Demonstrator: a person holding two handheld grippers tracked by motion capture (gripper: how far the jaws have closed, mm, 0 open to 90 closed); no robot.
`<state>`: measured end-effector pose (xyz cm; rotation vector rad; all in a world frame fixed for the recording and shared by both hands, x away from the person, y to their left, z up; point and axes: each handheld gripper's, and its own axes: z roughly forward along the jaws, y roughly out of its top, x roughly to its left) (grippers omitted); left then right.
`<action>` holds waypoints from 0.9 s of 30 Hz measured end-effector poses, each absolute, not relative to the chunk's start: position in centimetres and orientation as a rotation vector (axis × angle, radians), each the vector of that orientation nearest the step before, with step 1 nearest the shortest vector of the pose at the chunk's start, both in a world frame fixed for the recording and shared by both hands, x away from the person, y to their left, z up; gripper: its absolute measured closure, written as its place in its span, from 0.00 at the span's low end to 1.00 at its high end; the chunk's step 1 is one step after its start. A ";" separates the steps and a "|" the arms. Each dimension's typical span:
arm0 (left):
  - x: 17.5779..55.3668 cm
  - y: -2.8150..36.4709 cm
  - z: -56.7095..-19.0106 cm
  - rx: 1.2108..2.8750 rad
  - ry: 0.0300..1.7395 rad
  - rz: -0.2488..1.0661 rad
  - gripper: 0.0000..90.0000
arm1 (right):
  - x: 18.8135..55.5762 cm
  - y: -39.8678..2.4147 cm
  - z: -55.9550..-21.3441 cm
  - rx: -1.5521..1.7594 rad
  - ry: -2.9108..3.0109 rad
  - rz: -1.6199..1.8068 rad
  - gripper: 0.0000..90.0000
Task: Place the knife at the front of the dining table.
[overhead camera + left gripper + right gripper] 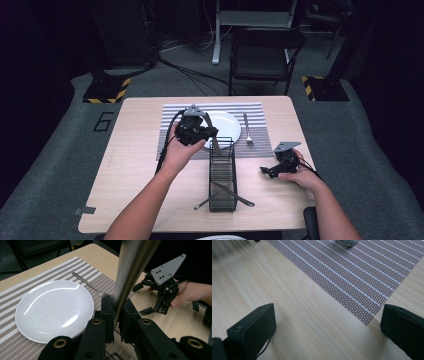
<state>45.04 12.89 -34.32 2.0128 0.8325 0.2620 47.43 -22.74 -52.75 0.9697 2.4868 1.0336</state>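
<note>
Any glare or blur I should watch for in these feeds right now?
High view: table evenly lit, room behind dark. Left gripper view: bright reflections streak the plate, and the metal handle clamped in the left gripper is close and soft. Right gripper view: placemat weave sharp, top left corner smeared; right gripper jaws stand wide apart.

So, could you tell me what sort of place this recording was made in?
Probably a lab or studio set up for recording, not a home: hazard-striped stand bases on grey carpet, loose cables behind the table, and a number six marked on the floor.
</note>
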 end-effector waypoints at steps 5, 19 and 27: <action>44.7 13.0 -33.2 2.020 0.821 0.275 0.92 | 47.4 -22.7 -52.7 0.969 2.487 1.033 0.00; 44.5 13.5 -30.3 2.012 0.798 0.292 0.92 | 47.4 -22.7 -52.7 0.970 2.486 1.034 0.00; 44.4 14.4 -28.9 1.996 0.806 0.312 0.92 | 47.4 -22.7 -52.8 0.970 2.485 1.035 0.00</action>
